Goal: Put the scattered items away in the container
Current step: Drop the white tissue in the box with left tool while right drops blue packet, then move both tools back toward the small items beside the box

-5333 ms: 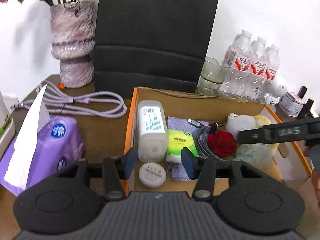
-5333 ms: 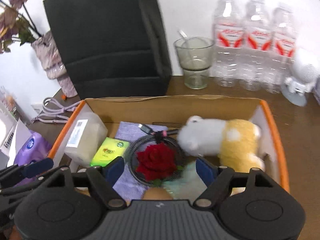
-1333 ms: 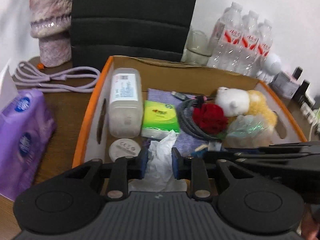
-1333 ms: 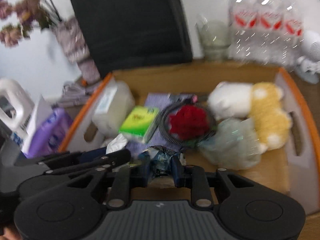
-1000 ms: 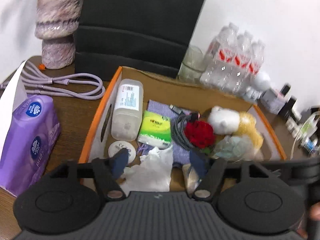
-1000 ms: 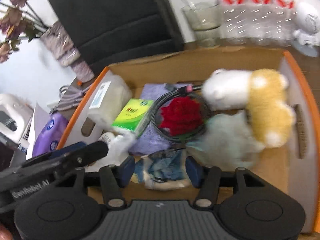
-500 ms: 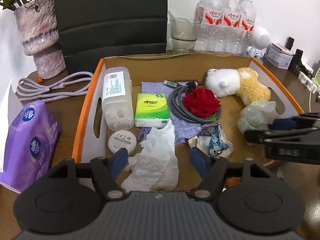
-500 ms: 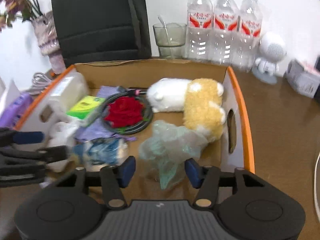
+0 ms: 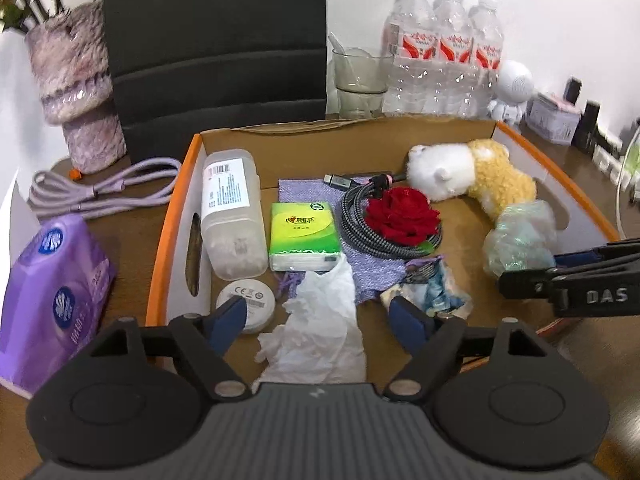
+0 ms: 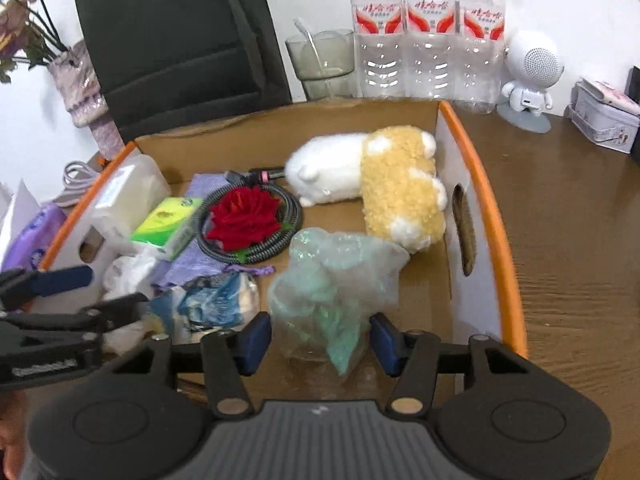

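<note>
The left claw (image 9: 318, 318) is held wide and empty above the near rim of the cardboard box (image 9: 172, 224); the white crumpled tissue (image 9: 320, 320) is seen straight ahead between its fingers, inside the box, its long axis running away from the claw toward the green tissue pack (image 9: 302, 236); the right claw (image 10: 316, 340) is likewise spread wide and grips nothing; the pale green plastic bag (image 10: 336, 280) lies directly ahead of it, also in the box, with the crumpled blue wrapper (image 10: 212, 300) just to its left. Further in, the round white puck (image 9: 246, 302) and the clear plastic bottle (image 9: 232, 212) are lined along the left wall; the red rose (image 9: 402, 212) rests on the coiled braided cable (image 9: 354, 220) over a purple cloth (image 9: 376, 268); the plush toy (image 10: 380, 188) lies by the far right corner.

Every loose item near the claws is judged to be already in the container. Outside it, on the table (image 10: 568, 216), the purple tissue packet (image 9: 52, 292) lies beside the left claw, well left of the box, its long axis roughly along the line of view, and the lilac cable (image 9: 104, 192) lies beyond it; whether these count as scattered items cannot be told; if so, the left claw is the nearer one, and a swing leftward is called for.
</note>
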Demonstrator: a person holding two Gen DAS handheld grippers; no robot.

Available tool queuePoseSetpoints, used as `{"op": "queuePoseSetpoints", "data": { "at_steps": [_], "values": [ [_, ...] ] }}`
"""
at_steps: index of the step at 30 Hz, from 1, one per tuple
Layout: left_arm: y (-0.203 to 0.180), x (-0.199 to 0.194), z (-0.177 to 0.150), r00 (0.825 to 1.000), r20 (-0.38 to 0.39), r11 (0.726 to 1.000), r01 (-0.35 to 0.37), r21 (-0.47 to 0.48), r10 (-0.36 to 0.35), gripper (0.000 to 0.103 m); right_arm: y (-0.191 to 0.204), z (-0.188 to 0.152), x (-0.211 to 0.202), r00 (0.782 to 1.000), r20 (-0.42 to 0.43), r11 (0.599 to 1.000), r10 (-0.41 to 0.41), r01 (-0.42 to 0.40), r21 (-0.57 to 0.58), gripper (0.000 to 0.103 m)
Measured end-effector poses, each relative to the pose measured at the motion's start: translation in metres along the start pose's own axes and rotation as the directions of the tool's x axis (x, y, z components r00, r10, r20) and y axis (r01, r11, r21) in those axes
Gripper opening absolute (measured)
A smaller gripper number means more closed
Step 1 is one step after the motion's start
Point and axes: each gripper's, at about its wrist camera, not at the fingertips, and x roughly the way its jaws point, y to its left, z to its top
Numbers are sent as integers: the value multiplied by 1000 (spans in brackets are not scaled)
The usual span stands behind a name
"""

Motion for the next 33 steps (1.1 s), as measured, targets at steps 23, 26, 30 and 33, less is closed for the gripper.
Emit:
{"op": "queuePoseSetpoints", "data": {
  "at_steps": [23, 26, 30, 33],
  "values": [
    [-44, -167, -78, 861, 483, 986, -116, -120, 160, 103, 26, -93, -143, 859, 511, 992, 36, 32, -123, 98],
    [-49, -183, -127, 846, 511, 986, -96, -133, 151, 103, 32, -124, -154, 852, 524, 991, 14, 57, -120, 98],
    [-60, -199, -197, 866, 479, 988, -101, -113, 143, 103, 35, -185, -172, 860, 510, 988, 31, 50, -144, 98],
    [-63, -211, -237, 893, 423, 984, -95, -152, 152, 103, 39, -232, -179, 884, 468, 986, -2, 79, -145, 98]
  ]
}}
